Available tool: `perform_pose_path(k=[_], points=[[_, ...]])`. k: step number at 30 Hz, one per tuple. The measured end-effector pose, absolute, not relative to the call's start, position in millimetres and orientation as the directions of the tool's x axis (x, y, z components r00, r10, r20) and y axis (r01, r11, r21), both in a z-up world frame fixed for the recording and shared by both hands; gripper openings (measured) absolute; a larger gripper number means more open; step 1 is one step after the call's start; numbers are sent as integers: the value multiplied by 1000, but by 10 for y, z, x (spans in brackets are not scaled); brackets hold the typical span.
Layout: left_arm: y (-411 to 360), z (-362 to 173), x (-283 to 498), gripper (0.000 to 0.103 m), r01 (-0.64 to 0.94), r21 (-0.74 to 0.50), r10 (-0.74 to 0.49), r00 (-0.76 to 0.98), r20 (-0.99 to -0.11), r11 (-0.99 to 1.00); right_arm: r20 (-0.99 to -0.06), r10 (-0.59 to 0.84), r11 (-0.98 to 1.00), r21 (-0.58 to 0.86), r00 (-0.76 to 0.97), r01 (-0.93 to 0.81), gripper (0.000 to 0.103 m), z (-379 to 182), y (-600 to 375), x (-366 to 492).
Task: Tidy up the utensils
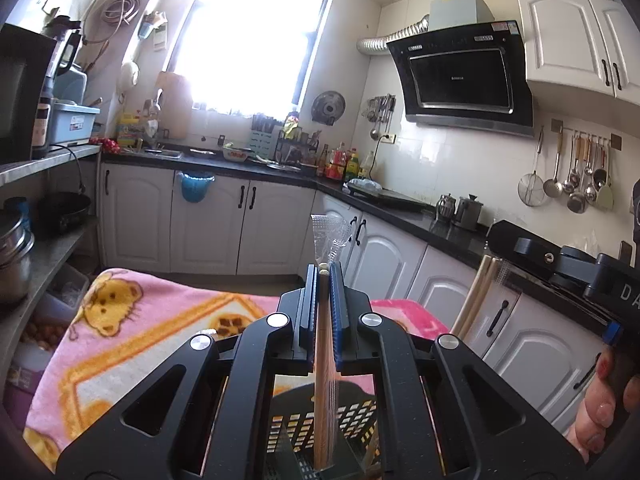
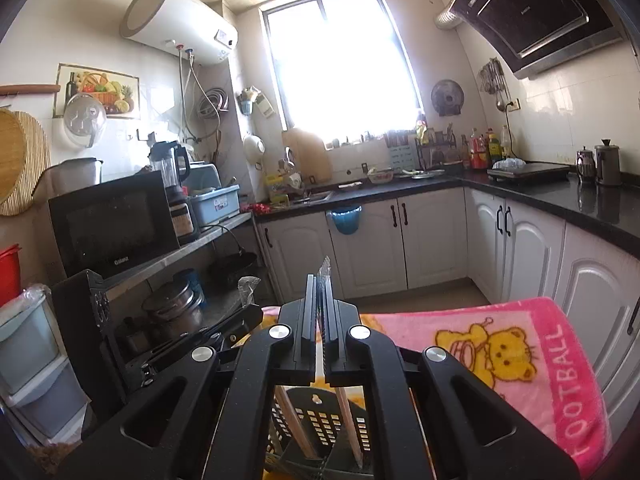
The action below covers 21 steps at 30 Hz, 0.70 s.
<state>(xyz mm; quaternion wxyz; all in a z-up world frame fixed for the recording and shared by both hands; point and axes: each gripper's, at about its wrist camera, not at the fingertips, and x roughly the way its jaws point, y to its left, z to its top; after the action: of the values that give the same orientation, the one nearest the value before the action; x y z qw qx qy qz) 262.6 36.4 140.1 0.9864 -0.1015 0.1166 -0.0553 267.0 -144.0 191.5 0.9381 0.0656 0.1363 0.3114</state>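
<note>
My left gripper [image 1: 324,276] is shut on a pair of wooden chopsticks in a clear plastic sleeve [image 1: 326,354], held upright; their lower ends reach into a black perforated utensil basket [image 1: 352,420] below. My right gripper [image 2: 319,286] is shut on another sleeved pair of chopsticks [image 2: 323,272], over the same basket [image 2: 320,420], where more chopsticks [image 2: 294,420] stand. The right gripper also shows at the right edge of the left wrist view [image 1: 560,260], with chopsticks [image 1: 478,296] hanging from it.
The basket sits on a pink bear-print blanket [image 1: 140,320] [image 2: 500,352]. White cabinets with a black countertop [image 2: 560,200] run along the far and right sides. A shelf with a microwave [image 2: 108,224] and pots [image 2: 176,304] stands on the left.
</note>
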Motion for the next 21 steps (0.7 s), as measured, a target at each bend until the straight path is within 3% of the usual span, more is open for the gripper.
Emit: perform_pose_path(k=[19, 21], points=[[368, 1061, 2674, 3, 91, -233, -157, 947, -282, 968, -302, 590, 807, 228, 749, -544, 3, 1520, -1356, 2781], [368, 1039, 2676, 3, 93, -235, -160, 944, -287, 968, -319, 586, 811, 233, 745, -537, 9, 1478, -1366, 2796]])
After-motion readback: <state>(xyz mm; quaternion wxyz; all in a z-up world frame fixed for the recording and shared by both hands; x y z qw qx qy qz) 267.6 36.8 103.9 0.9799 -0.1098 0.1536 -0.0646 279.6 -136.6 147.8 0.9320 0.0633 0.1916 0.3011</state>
